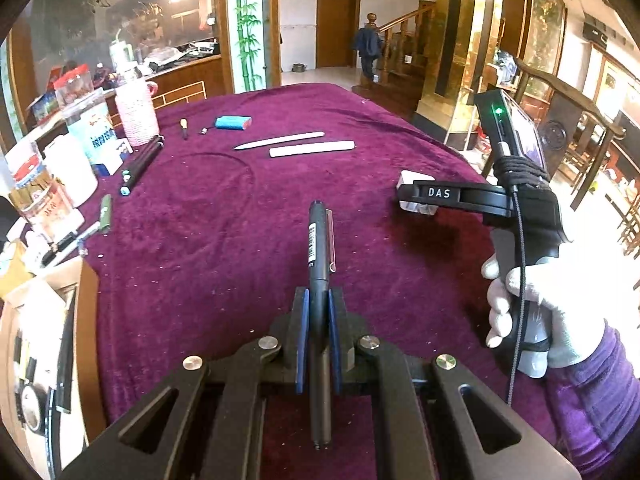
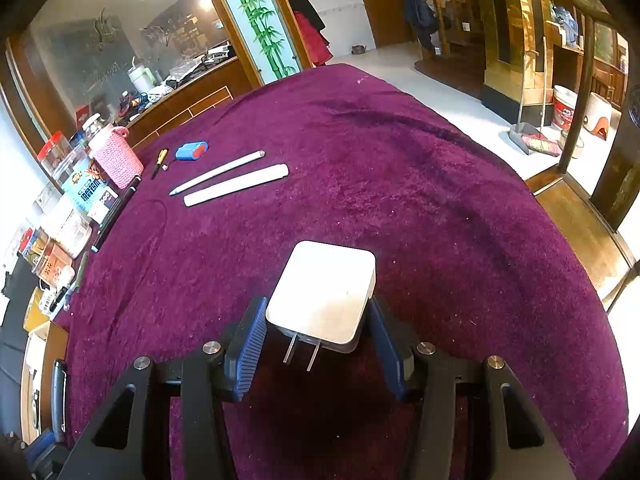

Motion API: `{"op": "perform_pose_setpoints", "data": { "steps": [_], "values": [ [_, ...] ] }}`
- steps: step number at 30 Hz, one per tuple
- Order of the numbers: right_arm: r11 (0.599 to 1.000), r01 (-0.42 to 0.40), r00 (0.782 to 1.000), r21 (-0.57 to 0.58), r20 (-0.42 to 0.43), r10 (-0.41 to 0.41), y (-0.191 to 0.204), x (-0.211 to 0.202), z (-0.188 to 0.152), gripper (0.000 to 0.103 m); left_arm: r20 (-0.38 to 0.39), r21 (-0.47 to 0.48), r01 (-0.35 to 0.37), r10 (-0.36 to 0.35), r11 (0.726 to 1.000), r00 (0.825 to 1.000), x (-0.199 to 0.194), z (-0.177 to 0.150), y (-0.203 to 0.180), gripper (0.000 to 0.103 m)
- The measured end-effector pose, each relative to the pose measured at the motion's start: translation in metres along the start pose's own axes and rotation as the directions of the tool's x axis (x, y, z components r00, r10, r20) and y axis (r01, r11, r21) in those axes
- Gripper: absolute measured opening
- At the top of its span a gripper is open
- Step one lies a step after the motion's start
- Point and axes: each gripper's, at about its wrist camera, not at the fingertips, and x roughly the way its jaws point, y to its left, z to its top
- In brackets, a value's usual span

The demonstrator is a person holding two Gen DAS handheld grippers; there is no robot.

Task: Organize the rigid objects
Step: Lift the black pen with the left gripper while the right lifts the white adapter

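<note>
My left gripper (image 1: 319, 304) is shut on a black pen (image 1: 319, 240), which sticks forward between the blue pads above the purple tablecloth (image 1: 224, 248). To the right in the left wrist view, a white-gloved hand (image 1: 560, 312) holds my right gripper (image 1: 416, 196) over the cloth. In the right wrist view, my right gripper (image 2: 320, 320) is shut on a white plug-in charger (image 2: 324, 288). Both blue pads press its sides, its two prongs point back at the camera, and its shadow falls on the tablecloth (image 2: 400, 200) below.
A white pen (image 2: 216, 172), a white sleeve (image 2: 236, 185), a blue battery pack (image 2: 192, 150) and a small yellow-and-black tool (image 2: 159, 162) lie at the far left. Jars, boxes and a pink knitted bottle (image 2: 116, 156) line the left edge. An open cardboard box (image 1: 48, 340) stands near left.
</note>
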Motion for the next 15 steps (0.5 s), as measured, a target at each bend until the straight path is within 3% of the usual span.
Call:
{"op": "perform_pose_setpoints", "data": {
  "steps": [15],
  "values": [
    [1.000, 0.001, 1.000, 0.000, 0.001, -0.001, 0.0004, 0.0003, 0.0003, 0.055, 0.006, 0.039, -0.075, 0.074, 0.996, 0.997, -0.0035, -0.0035, 0.0024, 0.009]
  ]
}}
